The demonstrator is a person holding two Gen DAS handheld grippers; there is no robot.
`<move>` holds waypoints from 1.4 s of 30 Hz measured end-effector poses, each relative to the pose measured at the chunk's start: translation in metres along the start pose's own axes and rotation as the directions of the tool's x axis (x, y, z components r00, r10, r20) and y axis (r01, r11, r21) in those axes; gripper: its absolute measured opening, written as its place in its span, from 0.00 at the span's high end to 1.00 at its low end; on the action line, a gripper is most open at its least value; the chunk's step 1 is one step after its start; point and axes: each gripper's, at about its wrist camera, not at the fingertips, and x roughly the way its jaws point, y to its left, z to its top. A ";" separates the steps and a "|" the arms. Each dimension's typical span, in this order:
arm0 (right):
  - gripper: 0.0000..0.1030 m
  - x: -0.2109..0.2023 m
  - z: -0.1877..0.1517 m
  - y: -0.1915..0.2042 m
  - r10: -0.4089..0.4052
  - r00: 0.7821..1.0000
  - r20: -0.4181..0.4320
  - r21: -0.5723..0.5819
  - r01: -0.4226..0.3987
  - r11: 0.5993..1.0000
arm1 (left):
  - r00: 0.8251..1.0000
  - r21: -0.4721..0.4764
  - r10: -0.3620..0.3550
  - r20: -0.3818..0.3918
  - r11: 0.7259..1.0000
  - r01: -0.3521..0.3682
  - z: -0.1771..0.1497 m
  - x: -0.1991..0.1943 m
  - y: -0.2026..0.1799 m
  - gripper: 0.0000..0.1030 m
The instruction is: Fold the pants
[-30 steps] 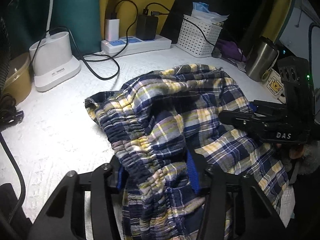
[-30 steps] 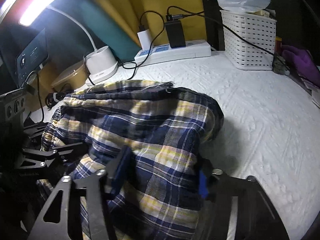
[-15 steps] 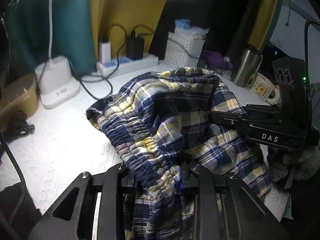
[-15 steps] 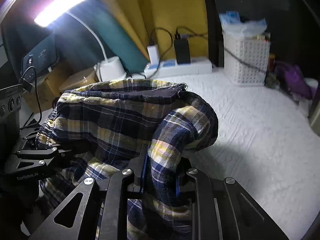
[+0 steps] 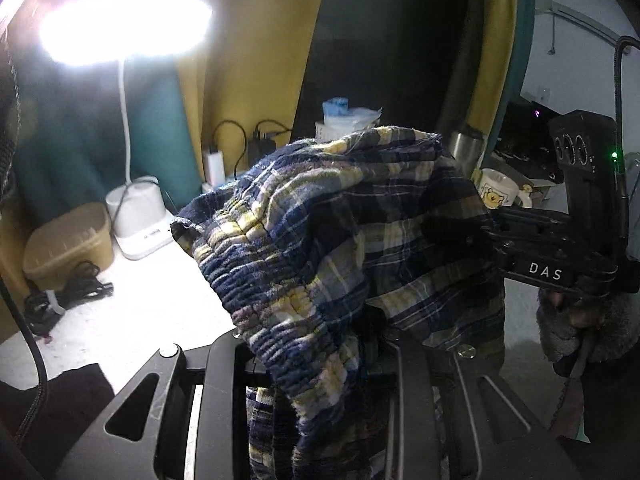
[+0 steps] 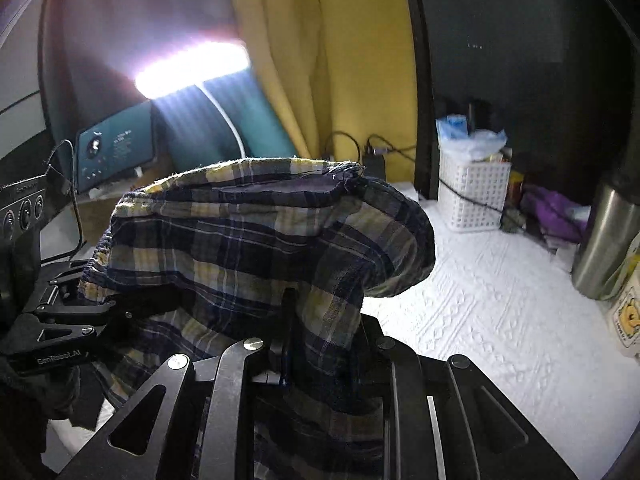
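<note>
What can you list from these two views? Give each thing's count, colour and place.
plaid pants: one, navy-yellow, held up over the table
desk lamp: one, white, lit, back left
power strip chargers: two, white and black, by the curtain
storage basket: one, white, back right
steel tumbler: one, silver, right edge
cartoon mug: one, cream, right
left hand-held gripper: black, clamped on waistband
right hand-held gripper: black, clamped on fabric

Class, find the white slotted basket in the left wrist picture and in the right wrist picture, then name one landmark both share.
Left wrist: white slotted basket upper centre, mostly hidden behind the plaid pants.
Right wrist: right of centre on the white tabletop.
Shared landmark: the lit desk lamp.
</note>
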 end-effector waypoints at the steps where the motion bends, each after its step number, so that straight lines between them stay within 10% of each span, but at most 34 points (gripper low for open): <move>1: 0.80 -0.007 0.001 0.005 -0.009 1.000 0.013 -0.010 0.009 1.000 | 1.000 0.005 0.000 0.010 1.000 0.000 0.001 -0.006 -0.002 0.75; 25: 0.80 -0.102 0.024 0.096 0.062 0.972 0.228 -0.148 -0.028 0.989 | 0.965 0.050 0.108 0.239 0.991 -0.124 -0.005 -0.142 -0.018 0.75; 42: 0.80 -0.041 0.006 0.159 0.217 0.970 0.111 -0.168 -0.197 0.966 | 0.953 -0.042 0.234 0.193 0.972 -0.230 -0.062 -0.193 0.018 0.75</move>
